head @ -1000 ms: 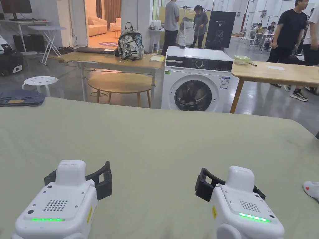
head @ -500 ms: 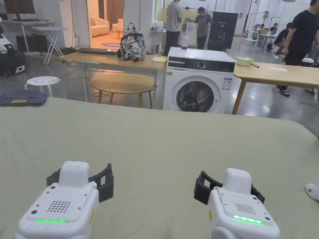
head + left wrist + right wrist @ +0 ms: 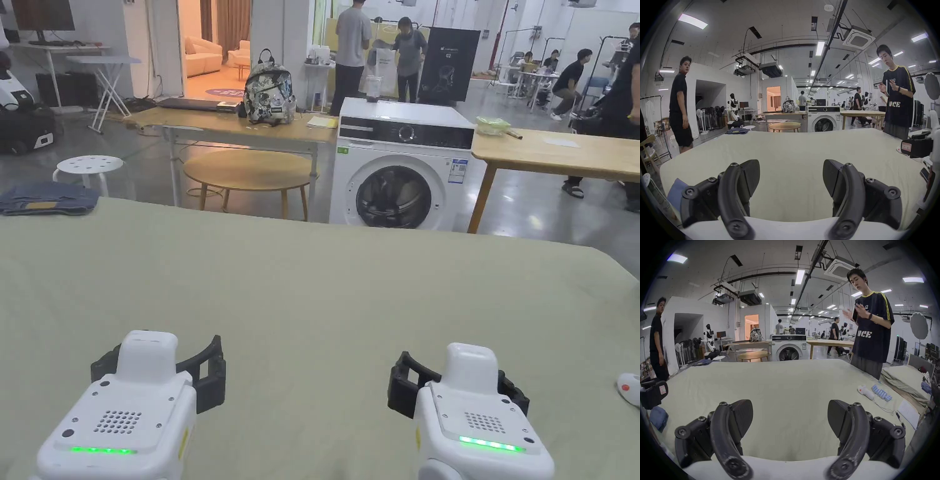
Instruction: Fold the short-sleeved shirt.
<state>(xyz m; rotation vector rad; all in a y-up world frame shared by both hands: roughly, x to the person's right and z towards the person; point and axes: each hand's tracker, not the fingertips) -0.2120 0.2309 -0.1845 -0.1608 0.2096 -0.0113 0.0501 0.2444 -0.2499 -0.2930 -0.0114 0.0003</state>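
Pale green cloth covers the wide table [image 3: 325, 281], and both grippers sit low over its near edge. The left gripper [image 3: 791, 177] has its jaws spread wide with bare cloth between them, holding nothing. The right gripper [image 3: 790, 417] is likewise spread wide and holds nothing. In the head view the two white bodies point away from the person, side by side and well apart, each with a green light strip on top.

I cannot make out a short-sleeved shirt laid out on the cloth between or ahead of the grippers. A folded dark blue garment [image 3: 47, 198] lies at the far left corner of the table; whether it is the shirt I cannot tell. A smaller blue piece of cloth [image 3: 658, 417] lies near the left edge, just beside the left gripper.

On the right side of the table rest a white handheld device [image 3: 865, 391] with a red spot, a row of light blue items [image 3: 881, 393] just beside it, and a sheet of paper [image 3: 908, 413] nearer the edge.

Beyond the table stand a white washing machine [image 3: 400, 169], a round wooden table [image 3: 250, 172], a white stool [image 3: 87, 167] and a patterned backpack [image 3: 270, 94] on a long wooden table. A person in a dark shirt [image 3: 872, 331] stands by the table's right side, and another person [image 3: 679, 104] stands off to the left.
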